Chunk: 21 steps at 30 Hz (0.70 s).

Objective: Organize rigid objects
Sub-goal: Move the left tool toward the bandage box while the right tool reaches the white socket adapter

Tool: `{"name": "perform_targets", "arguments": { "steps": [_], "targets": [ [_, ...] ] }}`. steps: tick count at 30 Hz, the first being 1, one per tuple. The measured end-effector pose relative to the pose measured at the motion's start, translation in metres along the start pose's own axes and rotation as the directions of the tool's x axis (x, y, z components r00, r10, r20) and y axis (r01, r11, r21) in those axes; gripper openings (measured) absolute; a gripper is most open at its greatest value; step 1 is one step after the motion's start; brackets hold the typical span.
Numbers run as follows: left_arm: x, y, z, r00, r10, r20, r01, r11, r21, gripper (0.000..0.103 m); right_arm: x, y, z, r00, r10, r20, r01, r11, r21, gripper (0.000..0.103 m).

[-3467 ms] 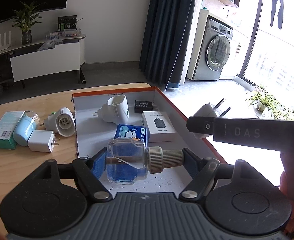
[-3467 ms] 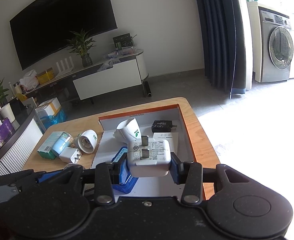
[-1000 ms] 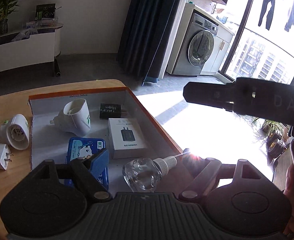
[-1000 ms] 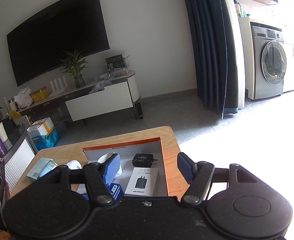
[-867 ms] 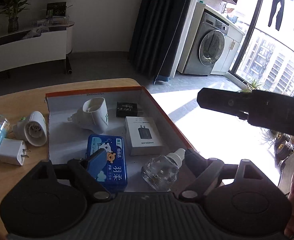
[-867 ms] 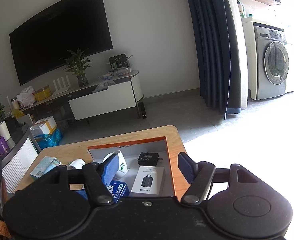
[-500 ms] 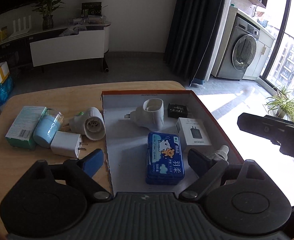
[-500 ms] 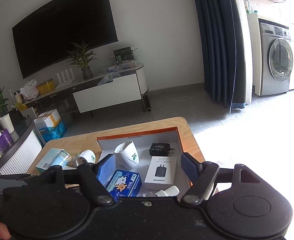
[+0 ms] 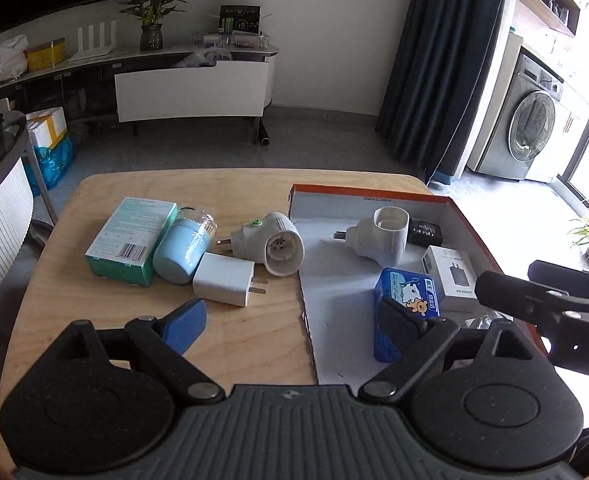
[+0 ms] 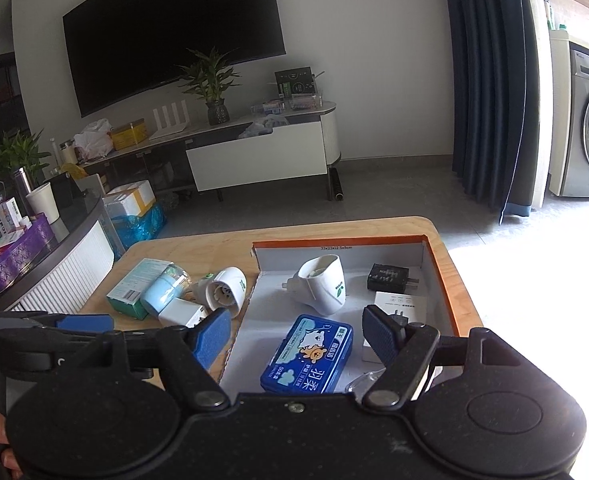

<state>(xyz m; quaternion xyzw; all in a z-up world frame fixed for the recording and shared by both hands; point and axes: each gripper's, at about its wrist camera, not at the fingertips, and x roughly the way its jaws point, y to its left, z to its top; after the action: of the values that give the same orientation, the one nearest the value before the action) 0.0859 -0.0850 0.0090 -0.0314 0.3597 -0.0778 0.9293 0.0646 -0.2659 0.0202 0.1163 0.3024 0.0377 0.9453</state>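
An orange-rimmed box (image 9: 374,197) holds a white plug-in heater (image 9: 386,240), a black charger (image 9: 426,232), a white charger carton (image 9: 452,272), a blue tin (image 9: 408,300) and a clear bottle (image 10: 364,380), which is mostly hidden. Left of the box on the wooden table (image 9: 254,340) lie a teal carton (image 9: 130,240), a pale blue jar (image 9: 184,250), a white charger (image 9: 224,284) and a round white adapter (image 9: 274,244). My left gripper (image 9: 292,320) hovers over the box's left edge, its jaws opening with nothing between them. My right gripper (image 10: 297,336) stands open above the blue tin (image 10: 308,354).
The table's right edge runs close beside the box, with sunlit floor beyond it. A white ribbed cabinet (image 10: 66,272) stands off the table's left end. One of the right gripper's fingers (image 9: 506,294) reaches in over the box's near right corner.
Both grippers let go, leaving the bottle and a white charger in the box, then widened and drew back. The left view swung left, bringing the loose items on the table into sight.
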Motion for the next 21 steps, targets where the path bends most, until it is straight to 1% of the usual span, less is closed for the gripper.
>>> {"name": "perform_targets", "arguments": {
  "steps": [5,13,21],
  "targets": [
    [-0.003,0.015,-0.002,1.000,0.018,0.006,-0.018,1.000,-0.017,0.095,0.008,0.016,-0.001,1.000,0.023,-0.020,-0.023,0.999,-0.027,0.086],
    [-0.003,0.046,-0.008,0.998,0.055,-0.006,-0.056,0.997,-0.060,0.095,0.024,0.041,-0.004,0.996,0.062,-0.060,-0.066,0.996,-0.065,0.086],
    [0.005,0.082,-0.011,0.993,0.117,-0.021,-0.119,0.987,-0.111,0.095,0.036,0.059,-0.009,0.991,0.092,-0.093,-0.101,0.990,-0.094,0.086]
  ]
}}
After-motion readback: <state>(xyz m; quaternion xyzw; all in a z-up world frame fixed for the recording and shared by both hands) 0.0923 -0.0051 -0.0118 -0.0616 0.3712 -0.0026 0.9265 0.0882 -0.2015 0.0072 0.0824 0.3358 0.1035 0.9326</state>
